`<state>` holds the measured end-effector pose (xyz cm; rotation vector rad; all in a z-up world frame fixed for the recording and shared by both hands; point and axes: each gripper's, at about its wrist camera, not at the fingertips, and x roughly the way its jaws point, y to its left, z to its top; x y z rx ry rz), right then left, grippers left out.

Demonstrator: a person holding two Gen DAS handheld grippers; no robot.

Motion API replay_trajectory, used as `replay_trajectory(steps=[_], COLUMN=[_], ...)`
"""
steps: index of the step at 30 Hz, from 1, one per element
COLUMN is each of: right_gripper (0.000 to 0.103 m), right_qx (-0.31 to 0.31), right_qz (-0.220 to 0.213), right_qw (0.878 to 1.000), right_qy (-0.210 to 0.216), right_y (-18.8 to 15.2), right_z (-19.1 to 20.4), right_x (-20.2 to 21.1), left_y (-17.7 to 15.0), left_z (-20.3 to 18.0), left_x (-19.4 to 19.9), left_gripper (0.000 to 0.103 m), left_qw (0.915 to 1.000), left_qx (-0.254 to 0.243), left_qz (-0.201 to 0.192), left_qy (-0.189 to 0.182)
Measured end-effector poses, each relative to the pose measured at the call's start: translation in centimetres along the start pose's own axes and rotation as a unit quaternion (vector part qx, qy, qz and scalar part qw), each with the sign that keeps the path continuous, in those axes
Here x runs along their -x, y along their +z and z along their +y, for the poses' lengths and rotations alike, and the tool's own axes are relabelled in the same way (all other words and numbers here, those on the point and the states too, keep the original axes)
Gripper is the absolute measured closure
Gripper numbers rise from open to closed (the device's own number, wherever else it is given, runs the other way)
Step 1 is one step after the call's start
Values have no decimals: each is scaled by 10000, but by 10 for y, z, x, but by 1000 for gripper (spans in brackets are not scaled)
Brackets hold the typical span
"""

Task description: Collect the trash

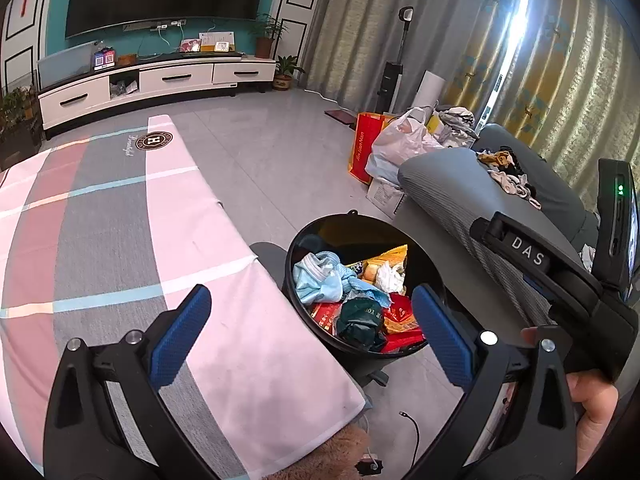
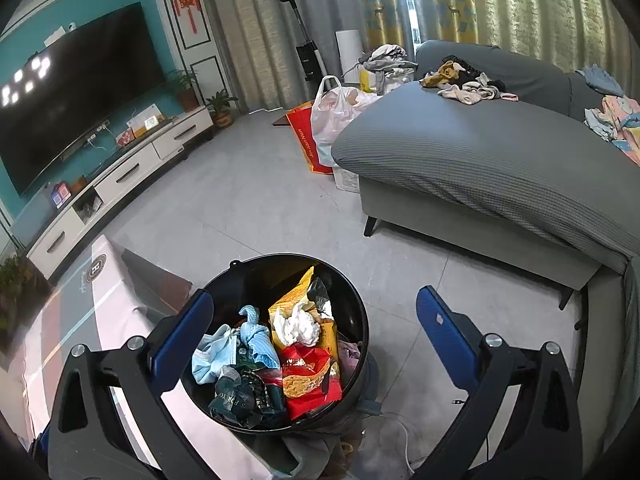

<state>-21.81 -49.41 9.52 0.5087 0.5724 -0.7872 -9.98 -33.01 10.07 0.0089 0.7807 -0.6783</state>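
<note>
A round black bin [image 2: 362,304] stands on the floor between the table and the sofa, filled with trash. On top lie a crumpled white tissue [image 2: 298,326], a light blue mask and cloth [image 2: 212,354], red wrappers [image 2: 308,376], a yellow wrapper [image 2: 296,292] and a dark green bag [image 2: 240,396]. My right gripper [image 2: 314,336] hangs open above the bin with nothing between its blue fingers. My left gripper [image 1: 312,336] is open and empty too, over the table edge and the bin [image 1: 294,240].
The table wears a pink and grey checked cloth [image 1: 120,220]. A grey sofa [image 2: 480,152] with loose clothes [image 2: 460,76] is at the right. Bags [image 2: 336,112] sit on the floor by it. A TV stand [image 1: 160,80] lines the far wall. A cable [image 1: 414,428] lies near the bin.
</note>
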Motion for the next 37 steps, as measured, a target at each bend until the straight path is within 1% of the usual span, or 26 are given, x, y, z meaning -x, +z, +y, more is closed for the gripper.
replay_trajectory(steps=[26, 37], right_gripper=[3, 3], right_qx=[52, 53], right_qz=[34, 28], right_qw=[10000, 10000], right_qy=[-23, -16], right_y=[-5, -4], right_z=[1, 0], right_x=[-2, -1], left_y=[-4, -6], left_z=[0, 3], left_x=[-1, -1], left_gripper=[3, 3], left_qw=[10000, 9999], left_qx=[40, 104], left_qz=[15, 90], left_qy=[-7, 24])
